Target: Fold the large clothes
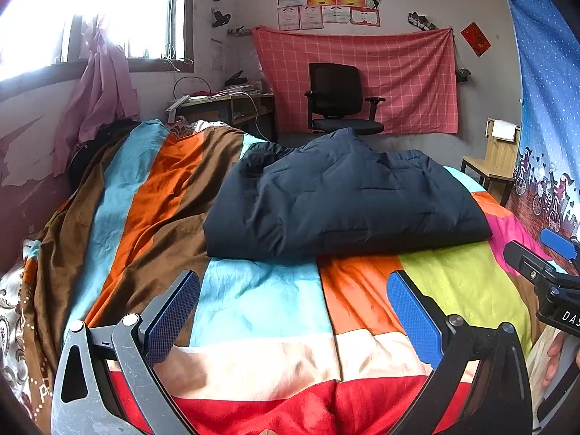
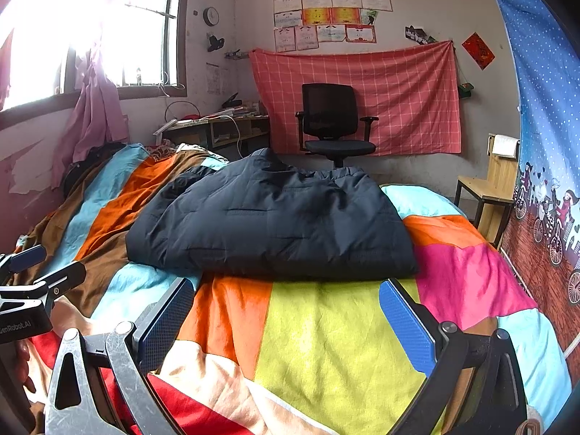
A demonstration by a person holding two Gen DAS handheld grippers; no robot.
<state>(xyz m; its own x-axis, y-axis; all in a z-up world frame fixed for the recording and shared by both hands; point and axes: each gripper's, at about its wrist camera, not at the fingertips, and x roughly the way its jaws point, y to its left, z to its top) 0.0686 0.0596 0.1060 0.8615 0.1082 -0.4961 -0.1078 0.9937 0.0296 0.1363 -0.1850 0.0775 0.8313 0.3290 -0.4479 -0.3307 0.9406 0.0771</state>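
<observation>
A bed (image 1: 253,301) covered by a striped, many-coloured quilt (image 2: 326,326) fills the lower half of both wrist views and carries the task's thing: a dark navy padded jacket (image 1: 344,203), lying across the middle of the quilt as a compact, roughly rectangular bundle with a straight doubled edge toward the cameras and a looser, rumpled part at the far left. Judged from this shape, the fold appears nearly or wholly complete; the step in hand seems to be a release or inspection, and any next move would call for smoothing the rumpled far-left part or squaring the bundle, approaching low along the near edge. Behind the bed stand an office chair (image 1: 342,98) and a cluttered bench (image 1: 224,103) under the window. The left tongs (image 1: 293,317) are spread wide and hold nothing, hovering over the quilt short of the jacket; the right tongs (image 2: 286,324) are likewise wide apart and empty, beside them. No container is in view; nothing is held in one.
</observation>
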